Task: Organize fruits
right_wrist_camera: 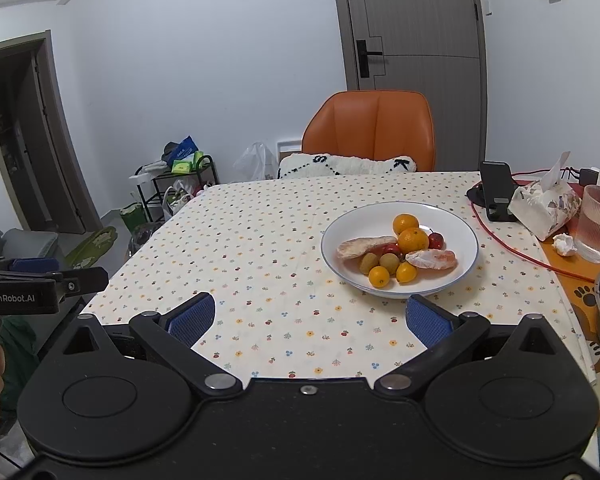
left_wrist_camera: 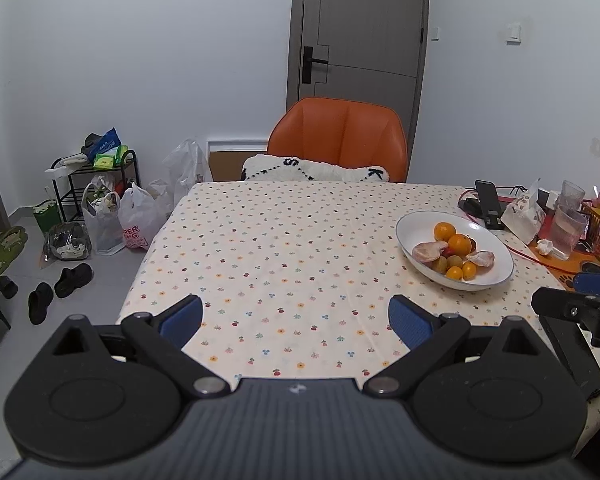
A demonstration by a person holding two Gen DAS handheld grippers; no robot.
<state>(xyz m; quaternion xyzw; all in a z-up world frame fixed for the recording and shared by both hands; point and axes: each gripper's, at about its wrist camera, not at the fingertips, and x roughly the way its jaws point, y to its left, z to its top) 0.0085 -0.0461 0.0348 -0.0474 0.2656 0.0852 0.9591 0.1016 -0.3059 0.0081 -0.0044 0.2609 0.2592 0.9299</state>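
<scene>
L gripper (left_wrist_camera: 296, 320) hovers over near edge of table (left_wrist_camera: 260, 240), fingers spread wide, nothing between the blue pads (left_wrist_camera: 182, 318). R gripper (right_wrist_camera: 310, 320) same: wide apart, empty, just short of the bowl (right_wrist_camera: 340, 232).

Bowl is white w/ thin blue rim, sits on the dotted cloth; in L view at approx 2 o'clock from the gripper, in R view at 1 o'clock, close ahead. Inside, fruit piled together: two oranges (right_wrist_camera: 411, 239) toward 12, peeled segments (right_wrist_camera: 432, 259) at 3 and 9, small yellow-orange ones (right_wrist_camera: 379, 276) at 6, greenish-brown ones (right_wrist_camera: 389, 262) in the middle, red ones (right_wrist_camera: 436, 240) at approx 2.

Beyond bowl, 1–2 o'clock: phone stand (right_wrist_camera: 496, 188), tissue pack (right_wrist_camera: 544, 204), glass (right_wrist_camera: 598, 220), red cable (right_wrist_camera: 512, 252). Orange chair (left_wrist_camera: 338, 138) at 12, far side of table.
</scene>
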